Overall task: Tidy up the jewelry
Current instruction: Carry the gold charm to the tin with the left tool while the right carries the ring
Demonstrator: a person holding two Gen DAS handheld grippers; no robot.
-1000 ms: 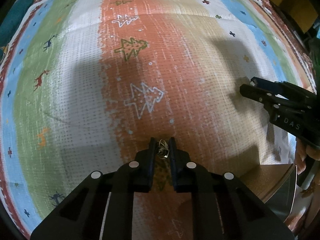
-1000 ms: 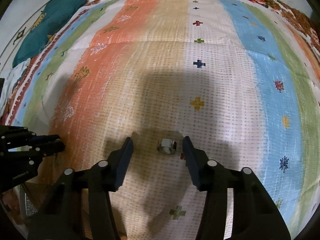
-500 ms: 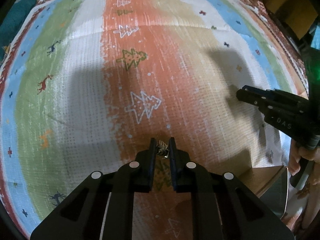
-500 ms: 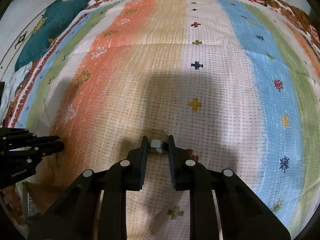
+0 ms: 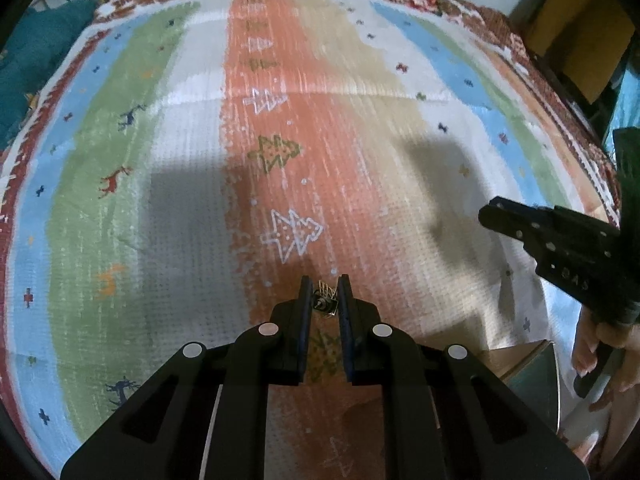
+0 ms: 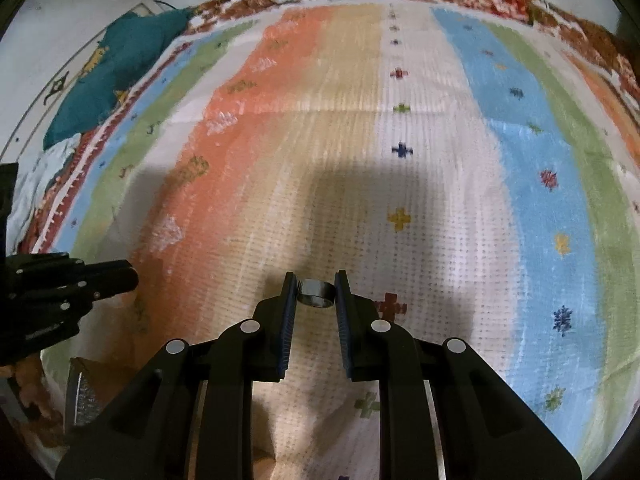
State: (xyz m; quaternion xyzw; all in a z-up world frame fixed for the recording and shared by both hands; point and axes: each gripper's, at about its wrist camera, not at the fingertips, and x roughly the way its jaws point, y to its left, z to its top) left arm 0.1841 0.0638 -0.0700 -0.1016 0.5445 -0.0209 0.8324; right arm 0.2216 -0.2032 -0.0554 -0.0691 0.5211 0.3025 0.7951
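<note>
My left gripper [image 5: 325, 294] is shut on a small gold earring [image 5: 325, 300] and holds it above the orange stripe of the striped cloth [image 5: 192, 208]. My right gripper [image 6: 316, 290] is shut on a silver ring [image 6: 316, 293] and holds it above the cream stripe of the cloth [image 6: 440, 208]. Each gripper shows in the other's view: the right one [image 5: 560, 248] at the right edge, the left one [image 6: 64, 284] at the left edge.
A wooden jewelry box with a mirrored inside [image 5: 532, 376] stands at the lower right of the left wrist view and shows at the lower left of the right wrist view [image 6: 86, 392]. A teal cushion [image 6: 116, 76] lies at the far left.
My right gripper closed on the silver ring and lifted it off the cloth. Both grippers rose, so more of the cloth shows. The left gripper kept hold of the earring.
</note>
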